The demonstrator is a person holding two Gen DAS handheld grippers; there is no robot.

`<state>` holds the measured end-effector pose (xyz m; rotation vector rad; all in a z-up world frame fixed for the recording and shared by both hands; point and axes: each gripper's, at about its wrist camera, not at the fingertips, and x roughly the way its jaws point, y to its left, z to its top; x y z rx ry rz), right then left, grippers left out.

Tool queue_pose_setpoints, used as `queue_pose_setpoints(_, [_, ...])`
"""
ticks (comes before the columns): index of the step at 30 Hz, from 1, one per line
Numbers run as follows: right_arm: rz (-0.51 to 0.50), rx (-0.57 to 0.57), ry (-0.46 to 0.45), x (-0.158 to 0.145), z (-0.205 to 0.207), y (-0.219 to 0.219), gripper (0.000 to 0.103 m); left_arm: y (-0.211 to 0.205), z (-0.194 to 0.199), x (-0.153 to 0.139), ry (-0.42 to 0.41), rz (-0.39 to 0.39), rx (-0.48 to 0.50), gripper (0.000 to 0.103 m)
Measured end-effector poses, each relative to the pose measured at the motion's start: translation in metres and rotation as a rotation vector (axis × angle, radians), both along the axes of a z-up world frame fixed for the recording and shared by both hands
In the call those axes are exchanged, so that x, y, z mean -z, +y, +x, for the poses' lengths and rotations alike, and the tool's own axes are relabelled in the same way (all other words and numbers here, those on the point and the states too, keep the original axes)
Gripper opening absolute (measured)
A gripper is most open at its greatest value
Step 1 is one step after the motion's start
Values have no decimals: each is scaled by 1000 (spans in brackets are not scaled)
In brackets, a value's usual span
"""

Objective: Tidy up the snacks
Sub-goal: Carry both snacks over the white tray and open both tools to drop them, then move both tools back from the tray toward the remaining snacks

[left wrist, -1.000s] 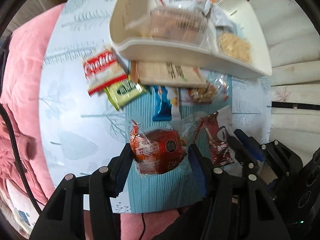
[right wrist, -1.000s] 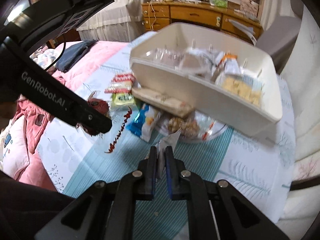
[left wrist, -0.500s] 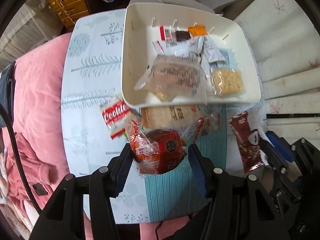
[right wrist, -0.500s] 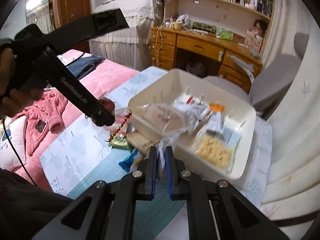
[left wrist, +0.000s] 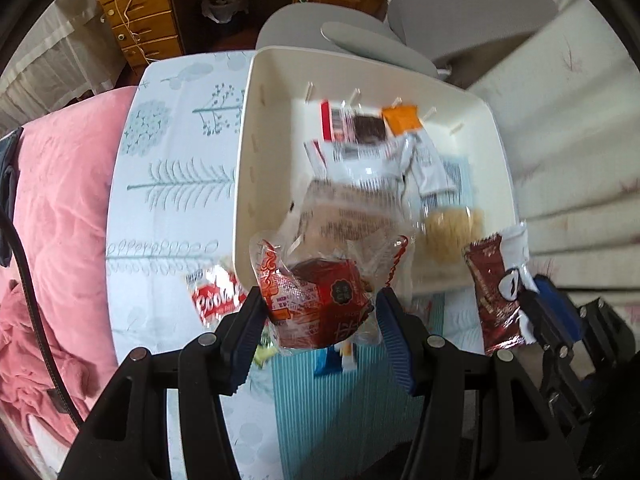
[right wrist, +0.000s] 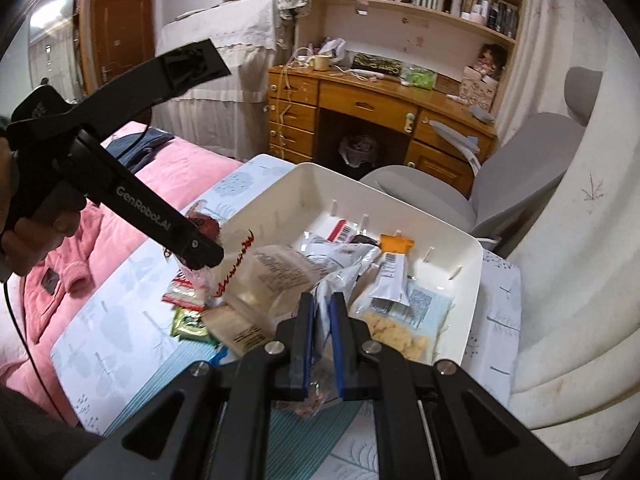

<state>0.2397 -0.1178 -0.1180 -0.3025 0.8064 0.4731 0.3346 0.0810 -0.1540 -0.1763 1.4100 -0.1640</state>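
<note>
1. The left gripper pinches a red-wrapped snack, held above the near wall of the white bin
2. The right gripper pinches a dark red packet over the bin's near right corner
3. A red cookie packet lies on the table beside the bin's near left corner

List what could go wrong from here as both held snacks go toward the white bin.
1. The left gripper holds the red snack pack over the near rim of the white bin; released here, it might land outside or catch the rim.
2. The right gripper pinches only the edge of the brown packet, which hangs loose and could slip.
3. The two grippers are close together and might collide.
</note>
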Motion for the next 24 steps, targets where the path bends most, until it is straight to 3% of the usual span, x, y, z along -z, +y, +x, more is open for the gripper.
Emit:
queue_pose_setpoints(14, [0,116,-16,9,40,-8,9,4,44,0,-95,-41,-34,57])
queue_pose_setpoints(16, [9,131,-15,8,42,-10,10,3,44,0,-98,-45,-41,66])
queue_pose_setpoints(19, [12,151,12,9,44,-13,17,3,40,-4,-103,-43,-56,71])
queue_pose_setpoints(22, [32,159,23,7,40,-17,36,2,31,-12,-111,-25,-77,72])
queue_pose_setpoints(24, [48,158,21,3,35,-20,38,3,23,-15,-111,-13,-95,72])
